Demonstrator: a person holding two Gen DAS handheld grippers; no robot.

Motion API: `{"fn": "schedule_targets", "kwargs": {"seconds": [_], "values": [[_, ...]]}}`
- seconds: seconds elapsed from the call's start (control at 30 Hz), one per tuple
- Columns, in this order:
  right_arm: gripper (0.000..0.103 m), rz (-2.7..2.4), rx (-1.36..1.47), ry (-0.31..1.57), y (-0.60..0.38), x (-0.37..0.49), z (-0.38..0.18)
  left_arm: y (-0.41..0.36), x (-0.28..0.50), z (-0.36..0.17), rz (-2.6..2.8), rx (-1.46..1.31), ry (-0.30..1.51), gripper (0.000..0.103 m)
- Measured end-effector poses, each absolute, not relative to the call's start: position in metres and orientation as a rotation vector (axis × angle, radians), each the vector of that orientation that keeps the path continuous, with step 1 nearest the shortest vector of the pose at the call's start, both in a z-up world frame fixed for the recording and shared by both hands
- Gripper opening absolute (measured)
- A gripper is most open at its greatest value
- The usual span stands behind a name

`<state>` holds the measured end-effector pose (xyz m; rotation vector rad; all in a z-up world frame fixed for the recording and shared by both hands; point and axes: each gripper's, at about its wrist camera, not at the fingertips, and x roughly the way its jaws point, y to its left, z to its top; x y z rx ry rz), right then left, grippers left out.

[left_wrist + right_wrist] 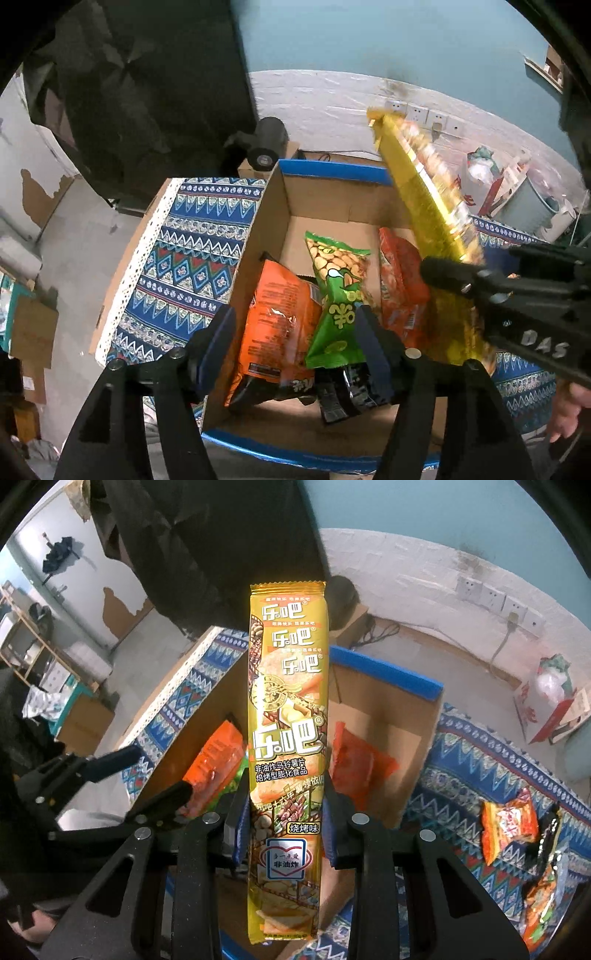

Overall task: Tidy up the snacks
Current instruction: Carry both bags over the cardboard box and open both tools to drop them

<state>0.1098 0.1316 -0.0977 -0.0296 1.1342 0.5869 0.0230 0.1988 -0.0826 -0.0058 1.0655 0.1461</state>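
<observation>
Patterned tablecloth [177,258] at left, cardboard box [258,229] on it. Left gripper [295,343] over box, jaws apart, nothing pressed between pads. Under it in box: orange bag [277,314], green peanut bag [340,288], black packet [340,395], red bag [399,288]. Right gripper [286,830] closed on long yellow chip pack [286,720], pack upright above box. Far right on cloth: small snack packets [509,823], outside box.

Snack packs [338,291] — eight; box [258,221] — one.
</observation>
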Motion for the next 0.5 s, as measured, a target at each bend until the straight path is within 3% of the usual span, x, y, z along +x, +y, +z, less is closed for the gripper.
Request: {"fn": "schedule_targets", "kwargs": {"seconds": [0.3,0.37,0.5], "values": [[0.038,0.586,-0.042,1.14,0.132,0.108,-0.096,0.195,0.023,-0.076,0.139,-0.001,1.053,0.068],[0.052,0.578,-0.052,1.125,0.129,0.107,-0.09,0.191,0.024,-0.075,0.135,0.002,1.051,0.068],[0.063,0.536,-0.093,1.091,0.114,0.103,-0.083,0.18,0.025,-0.073,0.109,0.008,1.051,0.071]]}}
